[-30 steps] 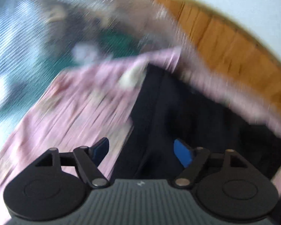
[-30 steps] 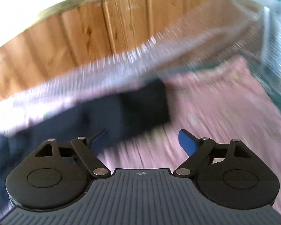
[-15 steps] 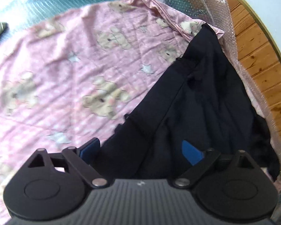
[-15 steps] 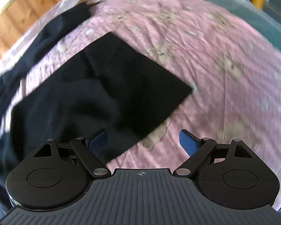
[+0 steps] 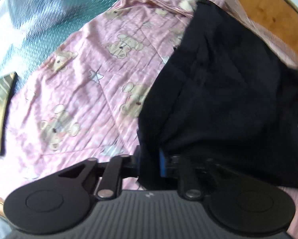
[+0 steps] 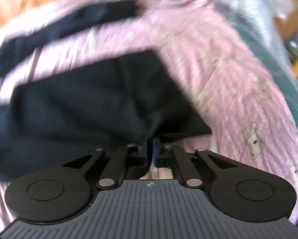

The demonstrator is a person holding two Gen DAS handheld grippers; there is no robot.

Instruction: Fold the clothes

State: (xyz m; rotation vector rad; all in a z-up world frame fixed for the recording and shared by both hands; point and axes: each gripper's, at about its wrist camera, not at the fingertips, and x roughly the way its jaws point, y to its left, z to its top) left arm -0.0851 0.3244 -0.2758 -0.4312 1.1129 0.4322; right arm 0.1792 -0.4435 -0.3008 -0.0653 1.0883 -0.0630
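A black garment [image 5: 224, 99] lies spread on a pink sheet with teddy bears [image 5: 93, 83]. My left gripper [image 5: 153, 165] is shut on the near edge of the garment, and cloth bunches up over its blue pads. In the right wrist view the same black garment [image 6: 85, 107] lies on the pink sheet [image 6: 238, 83]. My right gripper [image 6: 150, 149] is shut on the garment's near edge, close to its right-hand corner. That view is blurred by motion.
Bubble wrap over a teal surface [image 5: 39, 20] lies beyond the sheet. Wooden panelling [image 5: 268, 16] runs along the far right edge. A striped object [image 5: 1, 87] sits at the left edge.
Both grippers were open above the garment half a second ago. Both have dropped to its near edge and closed on the cloth.
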